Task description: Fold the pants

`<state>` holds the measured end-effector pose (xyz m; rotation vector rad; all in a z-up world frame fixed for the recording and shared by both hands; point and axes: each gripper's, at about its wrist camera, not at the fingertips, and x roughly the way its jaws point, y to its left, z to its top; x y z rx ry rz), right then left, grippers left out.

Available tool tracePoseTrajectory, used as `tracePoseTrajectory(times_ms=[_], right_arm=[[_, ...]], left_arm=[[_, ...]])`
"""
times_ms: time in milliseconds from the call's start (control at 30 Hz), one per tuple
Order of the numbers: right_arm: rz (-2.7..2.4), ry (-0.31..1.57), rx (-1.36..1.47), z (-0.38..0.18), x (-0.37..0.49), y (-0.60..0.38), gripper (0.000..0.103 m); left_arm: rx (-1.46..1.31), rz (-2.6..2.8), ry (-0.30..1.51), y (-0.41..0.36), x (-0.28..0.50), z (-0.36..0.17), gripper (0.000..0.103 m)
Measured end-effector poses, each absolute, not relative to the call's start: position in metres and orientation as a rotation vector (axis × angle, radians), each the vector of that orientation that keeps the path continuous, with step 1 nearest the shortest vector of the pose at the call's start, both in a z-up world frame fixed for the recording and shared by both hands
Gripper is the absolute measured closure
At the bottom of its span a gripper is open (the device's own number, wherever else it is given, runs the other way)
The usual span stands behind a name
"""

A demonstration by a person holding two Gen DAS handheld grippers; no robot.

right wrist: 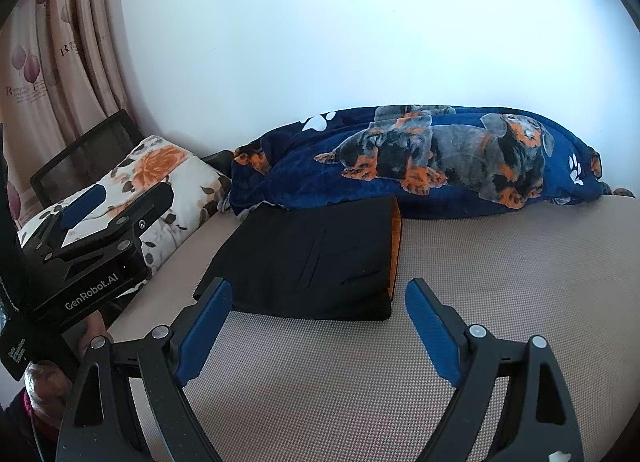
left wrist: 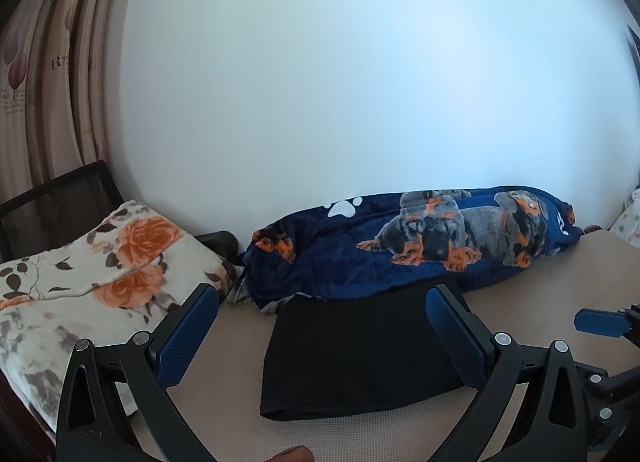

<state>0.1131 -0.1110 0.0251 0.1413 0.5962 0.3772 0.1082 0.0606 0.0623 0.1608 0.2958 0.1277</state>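
The black pants [left wrist: 352,354] lie folded into a flat rectangle on the beige mat [left wrist: 552,282], their far edge against the blue blanket. In the right wrist view the pants [right wrist: 316,258] show a pocket seam on top and an orange lining at the right edge. My left gripper [left wrist: 324,298] is open and empty, held just above the pants' near half. My right gripper [right wrist: 318,294] is open and empty, hovering in front of the pants' near edge. The left gripper [right wrist: 92,202] also shows at the left of the right wrist view, and one right gripper finger [left wrist: 600,322] shows at the right of the left wrist view.
A blue blanket with dog prints [left wrist: 420,246] is bunched along the white wall behind the pants. A floral white and orange blanket [left wrist: 92,274] lies at the left, with a black mesh chair back [left wrist: 56,202] and curtains [left wrist: 48,62] behind it. The beige mat [right wrist: 500,262] stretches to the right.
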Motion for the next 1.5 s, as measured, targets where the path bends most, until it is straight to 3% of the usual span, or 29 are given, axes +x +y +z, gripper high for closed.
tracePoseTrajectory(times_ms=[1500], right_arm=[[0.377, 0.606, 0.137, 0.021, 0.113, -0.110, 0.015]], left_arm=[[0.134, 0.116, 0.337, 0.064, 0.107, 0.050, 0.000]])
